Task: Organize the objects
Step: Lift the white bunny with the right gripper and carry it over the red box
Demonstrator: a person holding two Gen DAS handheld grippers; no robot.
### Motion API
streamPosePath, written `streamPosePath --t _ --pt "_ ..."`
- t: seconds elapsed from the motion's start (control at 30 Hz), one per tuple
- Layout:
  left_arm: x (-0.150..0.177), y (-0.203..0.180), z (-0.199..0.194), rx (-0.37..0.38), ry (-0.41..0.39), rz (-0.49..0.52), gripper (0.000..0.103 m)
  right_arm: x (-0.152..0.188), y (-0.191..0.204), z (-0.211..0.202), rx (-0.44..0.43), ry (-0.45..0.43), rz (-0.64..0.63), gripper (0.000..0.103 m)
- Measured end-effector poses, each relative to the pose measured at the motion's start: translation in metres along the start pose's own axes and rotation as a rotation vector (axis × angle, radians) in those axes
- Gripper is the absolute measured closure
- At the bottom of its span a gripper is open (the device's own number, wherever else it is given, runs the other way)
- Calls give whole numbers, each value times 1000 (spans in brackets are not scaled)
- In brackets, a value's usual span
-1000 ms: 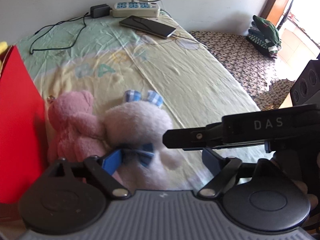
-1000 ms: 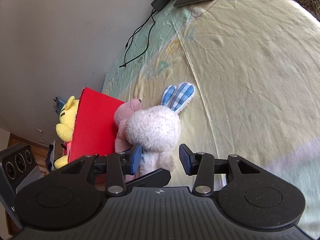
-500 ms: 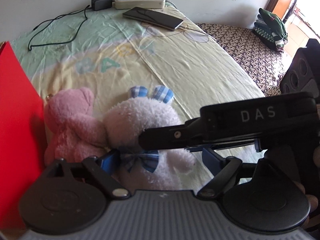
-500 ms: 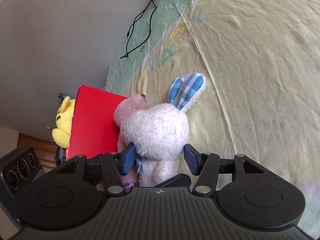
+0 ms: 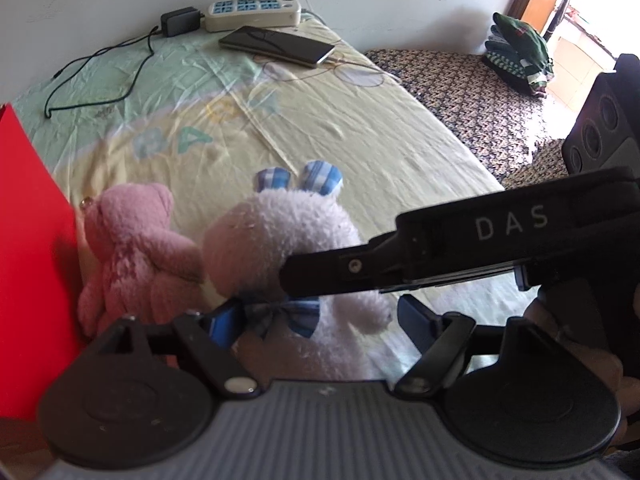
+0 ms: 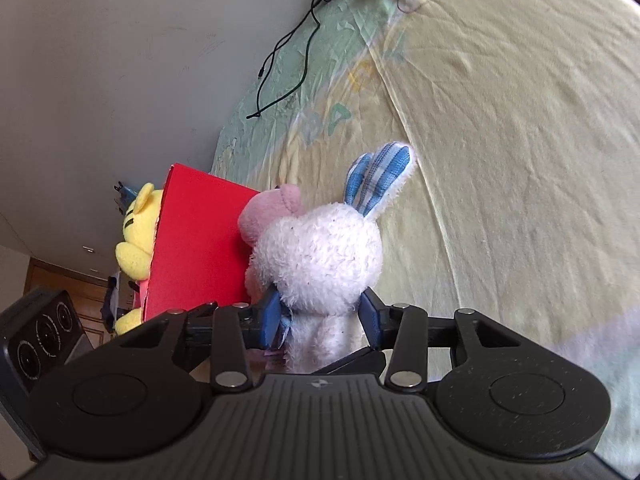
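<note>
Bedsheet (image 5: pixel 380 132) is taking up most of both views, w/ a red box (image 6: pixel 200 248) sitting at 9 o'clock in the right wrist view. Yellow toy (image 6: pixel 138 236) is already poking out of the box, so that part looks done. White bunny (image 6: pixel 320 256) is sitting just beside the box, touching the pink bear (image 5: pixel 132 248), both on the sheet and not boxed yet. Right gripper (image 6: pixel 320 314) is closing around the bunny's neck, pads touching fur; a firm clench isn't certain. Left gripper (image 5: pixel 320 316) is hanging spread wide, bunny's bow between its fingers, gripping nothing. Phone (image 5: pixel 276 45) and power strip (image 5: pixel 252 10) are lying at 12 o'clock, untouched.
</note>
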State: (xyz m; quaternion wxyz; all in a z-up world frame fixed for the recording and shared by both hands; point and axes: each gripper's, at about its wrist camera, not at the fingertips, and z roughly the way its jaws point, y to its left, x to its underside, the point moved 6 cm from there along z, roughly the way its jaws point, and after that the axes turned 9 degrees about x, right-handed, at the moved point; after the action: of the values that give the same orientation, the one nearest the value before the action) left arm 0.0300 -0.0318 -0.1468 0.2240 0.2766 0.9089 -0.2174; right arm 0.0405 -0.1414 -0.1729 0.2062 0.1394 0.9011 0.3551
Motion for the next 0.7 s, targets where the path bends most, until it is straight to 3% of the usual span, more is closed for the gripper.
streamPosePath --t 0.3,0.7 --pt "16 -27 -13 49 -4 40 23 21 3 -26 45 -48 -28 58" --pt "45 -38 -43 73 -22 50 23 54 20 -38 47 -38 -49 58"
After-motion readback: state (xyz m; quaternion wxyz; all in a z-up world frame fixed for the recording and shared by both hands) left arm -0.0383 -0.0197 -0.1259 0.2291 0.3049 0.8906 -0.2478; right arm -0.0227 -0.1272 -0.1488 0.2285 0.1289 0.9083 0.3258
